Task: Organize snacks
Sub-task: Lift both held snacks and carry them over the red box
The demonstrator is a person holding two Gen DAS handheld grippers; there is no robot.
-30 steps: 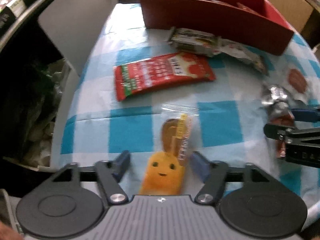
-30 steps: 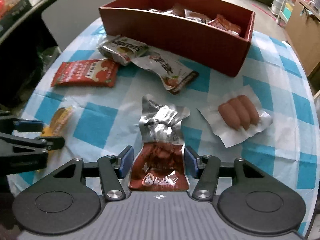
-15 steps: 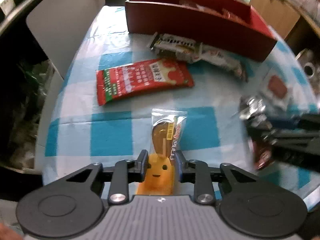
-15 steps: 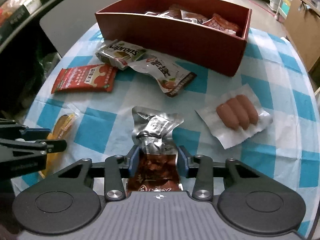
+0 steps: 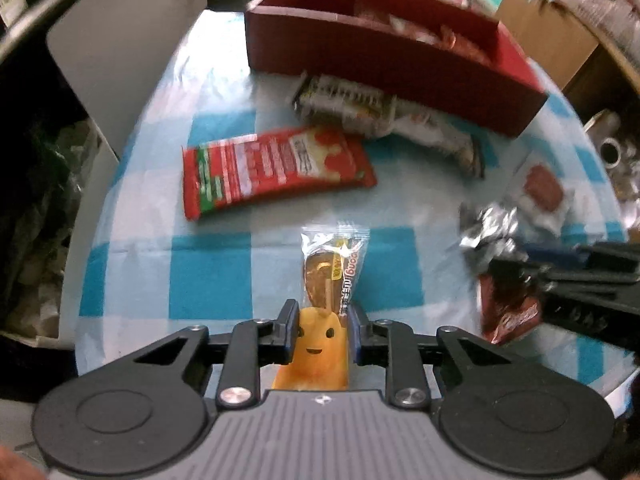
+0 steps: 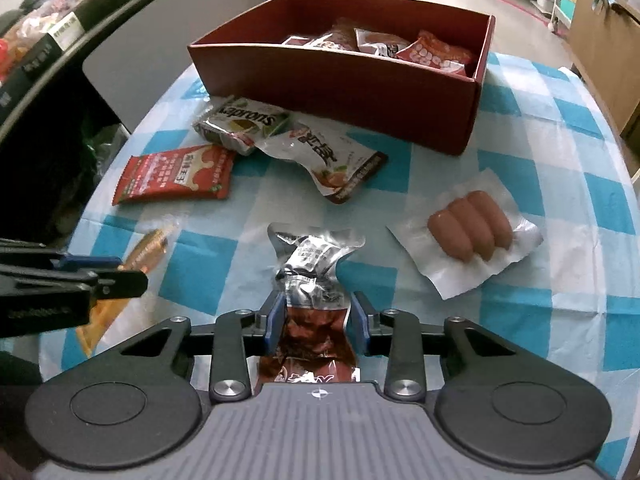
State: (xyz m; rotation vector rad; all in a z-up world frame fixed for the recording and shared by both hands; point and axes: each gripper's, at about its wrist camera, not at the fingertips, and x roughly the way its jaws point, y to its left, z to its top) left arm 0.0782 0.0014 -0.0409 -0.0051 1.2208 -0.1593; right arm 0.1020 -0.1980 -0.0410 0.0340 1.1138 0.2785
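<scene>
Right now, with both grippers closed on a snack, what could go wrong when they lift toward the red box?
1. The left gripper pinches only the lower end of the yellow smiley snack, so it may swing or slip.
2. The right gripper squeezes the crinkled foil pouch at its narrow waist; it might slide out.
3. The grippers work close together and could collide near the red box.

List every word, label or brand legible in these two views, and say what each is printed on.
"Kaprons": green-and-white packet beside the red box.
"ong": yellow smiley-face snack held in the left gripper; the rest is blurred.
Chinese characters on the red packet, white pouch and foil pouch in the right gripper: too small or blurred to read.
Shelf labels: unreadable.
</scene>
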